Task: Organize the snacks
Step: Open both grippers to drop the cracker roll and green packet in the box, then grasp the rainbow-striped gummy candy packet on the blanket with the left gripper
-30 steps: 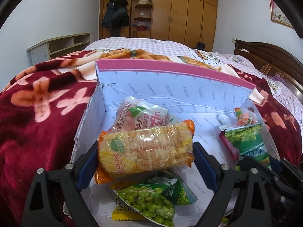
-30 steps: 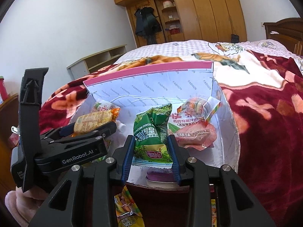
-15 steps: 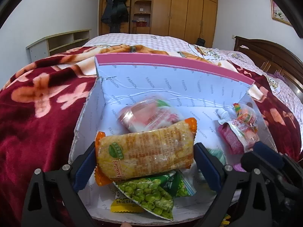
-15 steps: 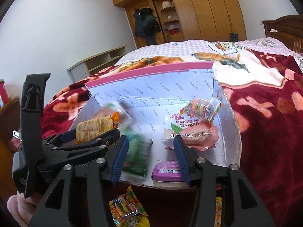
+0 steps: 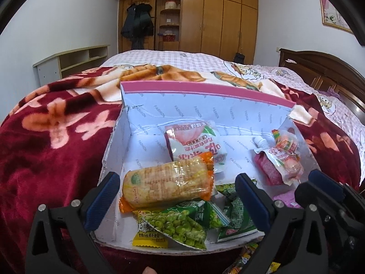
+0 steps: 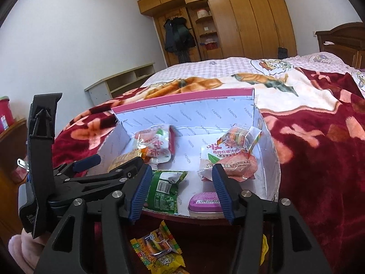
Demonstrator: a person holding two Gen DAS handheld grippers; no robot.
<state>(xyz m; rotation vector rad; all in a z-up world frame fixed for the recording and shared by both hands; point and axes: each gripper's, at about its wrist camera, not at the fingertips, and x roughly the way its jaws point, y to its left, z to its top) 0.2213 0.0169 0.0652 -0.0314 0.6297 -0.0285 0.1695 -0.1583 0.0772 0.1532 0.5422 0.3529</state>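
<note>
A white cardboard box (image 5: 205, 89) with a pink rim lies on the red blanket and holds the snacks. My left gripper (image 5: 176, 179) hangs over its near left part with its jaws opening. The orange cracker pack (image 5: 168, 185) lies between them on the green pea packs (image 5: 178, 226), with a gap on both sides. My right gripper (image 6: 182, 171) is at the box's (image 6: 182, 98) front edge, its jaws opening with nothing between them. A green pack (image 6: 166, 189) lies flat in the box just beyond them.
A peach pouch (image 5: 196, 146) lies at the back of the box, a spouted pouch (image 6: 230, 159) with a small candy bag at the right, and a pink tin (image 6: 205, 202) at the front. Loose snack packs (image 6: 157, 248) lie on the blanket before the box. Wardrobe and shelf stand far off.
The right gripper let go of the green pack, which dropped flat into the box. The left jaws spread off the cracker pack. The peach pouch behind it shifted.
</note>
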